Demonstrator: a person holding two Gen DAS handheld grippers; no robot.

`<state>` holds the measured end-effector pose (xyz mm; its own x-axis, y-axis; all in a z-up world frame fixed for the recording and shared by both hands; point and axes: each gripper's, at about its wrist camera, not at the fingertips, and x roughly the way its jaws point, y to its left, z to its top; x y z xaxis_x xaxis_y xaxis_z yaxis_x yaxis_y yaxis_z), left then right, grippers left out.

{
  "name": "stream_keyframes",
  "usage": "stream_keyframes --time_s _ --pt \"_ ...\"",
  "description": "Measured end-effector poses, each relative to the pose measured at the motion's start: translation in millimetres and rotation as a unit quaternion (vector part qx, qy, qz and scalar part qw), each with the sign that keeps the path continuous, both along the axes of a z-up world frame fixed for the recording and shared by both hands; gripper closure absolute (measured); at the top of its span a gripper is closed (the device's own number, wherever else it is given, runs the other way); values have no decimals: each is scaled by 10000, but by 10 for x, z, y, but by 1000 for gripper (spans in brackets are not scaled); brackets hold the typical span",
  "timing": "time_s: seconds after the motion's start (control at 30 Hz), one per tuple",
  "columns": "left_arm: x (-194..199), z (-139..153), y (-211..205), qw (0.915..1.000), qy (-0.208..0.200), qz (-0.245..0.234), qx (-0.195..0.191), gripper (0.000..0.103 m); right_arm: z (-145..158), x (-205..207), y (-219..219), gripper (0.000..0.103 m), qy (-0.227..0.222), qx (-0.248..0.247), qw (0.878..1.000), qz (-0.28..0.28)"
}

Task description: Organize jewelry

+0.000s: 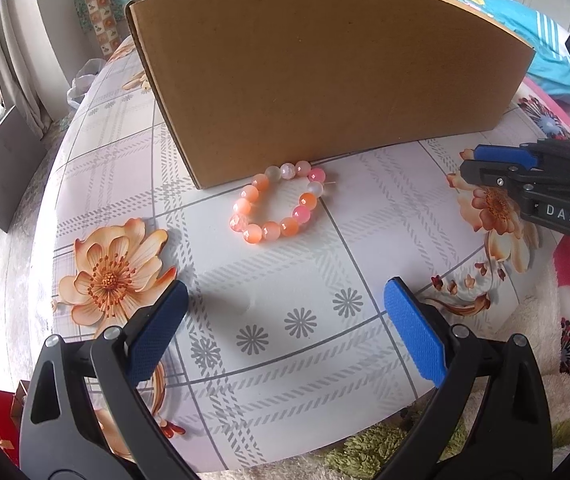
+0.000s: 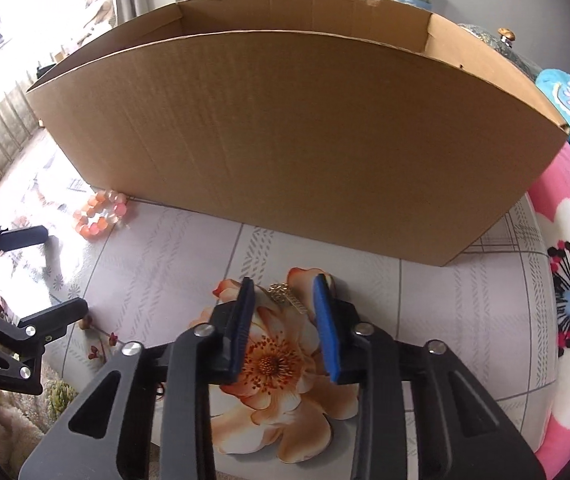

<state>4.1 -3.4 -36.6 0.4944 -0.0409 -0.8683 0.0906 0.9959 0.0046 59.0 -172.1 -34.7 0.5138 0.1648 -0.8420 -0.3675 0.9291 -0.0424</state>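
A bracelet of orange and pink beads (image 1: 263, 236) lies on the flowered tablecloth (image 1: 305, 372), right against the front wall of a brown cardboard box (image 1: 325, 80). My left gripper (image 1: 285, 286) stands wide open just short of the bracelet with nothing between its fingers. In the right wrist view a small gold piece of jewelry (image 2: 287, 298) lies on a printed flower between the tips of my right gripper (image 2: 283, 282). Its jaws are narrow, and the pads do not visibly touch the piece. The bracelet (image 2: 85, 216) and left gripper (image 2: 61, 270) show at the left there.
The cardboard box (image 2: 285, 140) is open-topped and tall, and it takes up the back of the table. A pink flowered blanket (image 2: 565, 280) lies beyond the table's right edge and a green shaggy rug (image 1: 365, 452) below its front edge. My right gripper (image 1: 469, 160) enters the left wrist view from the right.
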Motion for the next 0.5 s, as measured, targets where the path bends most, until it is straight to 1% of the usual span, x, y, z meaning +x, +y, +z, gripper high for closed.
stream_keyframes --time_s 0.03,0.07,0.13,0.23,0.33,0.37,0.43,0.5 --pt "-4 1 0 10000 -15 -46 -4 8 10 -19 16 86 4 1 10000 41" --pt "-7 3 0 9999 -26 -99 -11 8 14 -43 43 90 -17 -80 10000 -34" --pt "-30 7 2 9998 -89 -167 -14 8 22 -70 53 96 47 -5 10000 -16" --pt "-77 24 3 9994 -256 -221 -27 8 38 -84 40 98 112 115 9999 -64" --pt "-153 90 0 9982 -516 -286 -70 8 42 -91 9 99 187 259 9994 -99" --pt "-181 127 1 9975 -636 -297 -88 10 45 -92 0 99 205 296 9993 -102" --pt "-210 189 2 9960 -812 -349 -133 23 45 -85 -48 99 244 368 9990 -100" --pt "-205 220 1 9953 -878 -377 -158 36 51 -102 -68 99 273 412 9987 -126"
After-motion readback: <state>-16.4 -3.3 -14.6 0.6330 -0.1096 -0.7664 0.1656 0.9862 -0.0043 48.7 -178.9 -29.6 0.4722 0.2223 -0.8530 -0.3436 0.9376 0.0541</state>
